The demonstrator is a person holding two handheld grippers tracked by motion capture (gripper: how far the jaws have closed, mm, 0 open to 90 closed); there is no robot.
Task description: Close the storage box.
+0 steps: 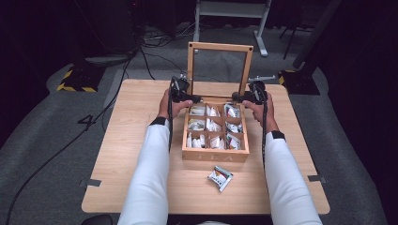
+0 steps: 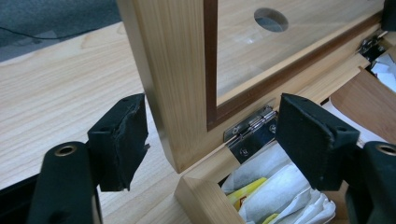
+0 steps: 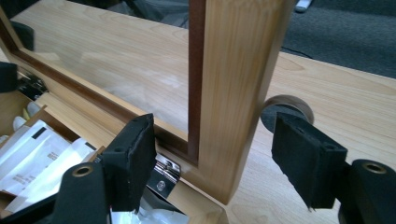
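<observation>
Straddling the upright lid (image 1: pixel 219 70) of a wooden tea box (image 1: pixel 215 156) standing mid-table, the left gripper (image 2: pixel 210 140) and right gripper (image 3: pixel 219 158) are each bracketing one side rail near the hinges, jaws apart and not pressing. Closing the lid well is likely calling for both sides moving together, keeping pads off the glass pane (image 2: pixel 299 46).

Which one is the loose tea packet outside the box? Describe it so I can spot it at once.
Start from the light wooden table and find the open wooden tea box with the upright glass-paned lid at its middle. Just in front of the box's front wall, toward the person, lies one small white and grey tea packet. It alone lies flat on the bare tabletop; all the others stand in the box's compartments.
</observation>
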